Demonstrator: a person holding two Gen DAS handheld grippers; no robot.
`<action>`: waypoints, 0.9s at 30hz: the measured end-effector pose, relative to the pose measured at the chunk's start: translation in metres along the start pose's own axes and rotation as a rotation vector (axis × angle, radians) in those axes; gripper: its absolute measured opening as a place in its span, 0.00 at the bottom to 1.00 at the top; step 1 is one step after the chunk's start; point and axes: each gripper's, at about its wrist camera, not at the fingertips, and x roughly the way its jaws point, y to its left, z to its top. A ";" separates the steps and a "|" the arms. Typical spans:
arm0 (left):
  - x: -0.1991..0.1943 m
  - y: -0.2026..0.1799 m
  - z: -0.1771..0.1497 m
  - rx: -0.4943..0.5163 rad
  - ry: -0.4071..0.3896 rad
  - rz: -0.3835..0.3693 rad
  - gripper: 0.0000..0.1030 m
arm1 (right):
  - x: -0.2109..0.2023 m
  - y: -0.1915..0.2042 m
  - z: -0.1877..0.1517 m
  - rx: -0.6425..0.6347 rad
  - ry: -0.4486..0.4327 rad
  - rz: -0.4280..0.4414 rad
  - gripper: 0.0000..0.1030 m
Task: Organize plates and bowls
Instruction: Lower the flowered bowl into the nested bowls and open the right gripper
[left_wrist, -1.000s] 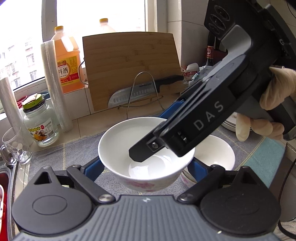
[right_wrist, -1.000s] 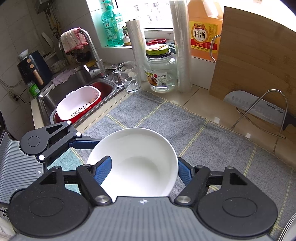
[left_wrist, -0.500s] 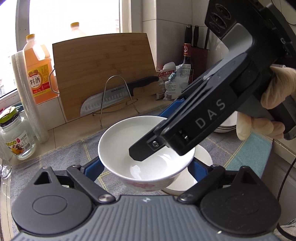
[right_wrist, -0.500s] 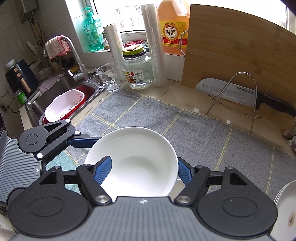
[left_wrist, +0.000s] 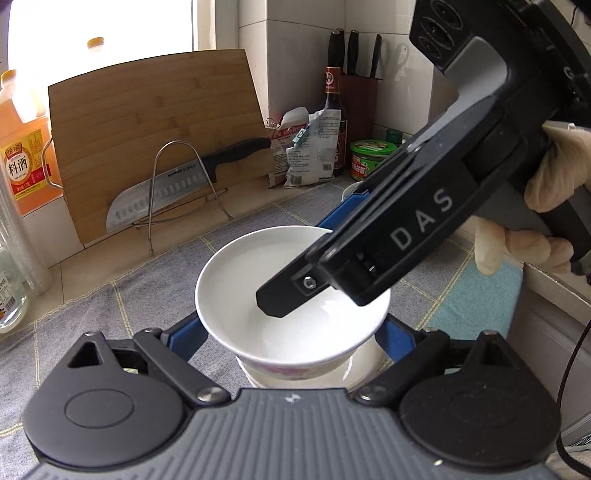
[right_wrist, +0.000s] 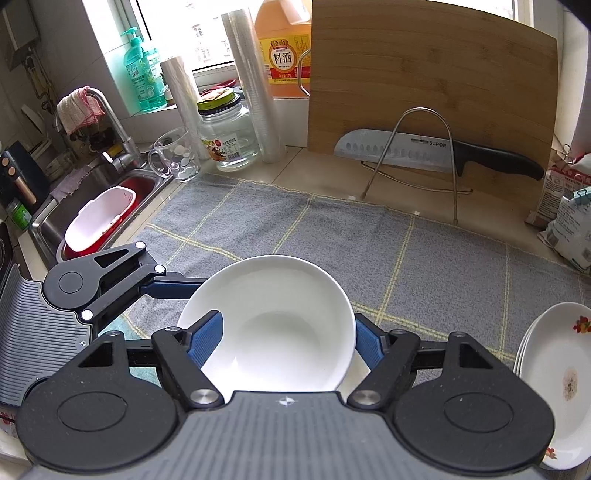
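Grey checked towel (right_wrist: 424, 266) covers the tiled countertop (right_wrist: 317, 184).

**Hidden, Cropped, Unclear**

Near wall of white ceramic bowl (right_wrist: 273, 325) covered by right gripper (right_wrist: 289, 339) housing. White dish under the bowl (left_wrist: 354, 373) mostly concealed; plate or bowl, impossible to tell. Stack of white floral plates (right_wrist: 557, 373) cut by right edge. Orange cooking-wine jug (left_wrist: 22, 158) cropped at left edge. Gloved hand (left_wrist: 543, 218) partly hidden behind black gripper handle. Seasoning packet (left_wrist: 314, 147) print too small to read.
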 end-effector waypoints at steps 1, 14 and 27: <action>0.003 0.000 0.000 0.001 0.004 -0.003 0.93 | 0.000 -0.002 -0.002 0.007 0.000 0.000 0.78; 0.020 -0.006 -0.004 0.000 0.051 -0.027 0.93 | 0.007 -0.015 -0.012 0.034 0.030 0.005 0.78; 0.025 0.000 -0.005 -0.024 0.067 -0.059 0.93 | 0.012 -0.018 -0.015 0.043 0.044 0.008 0.78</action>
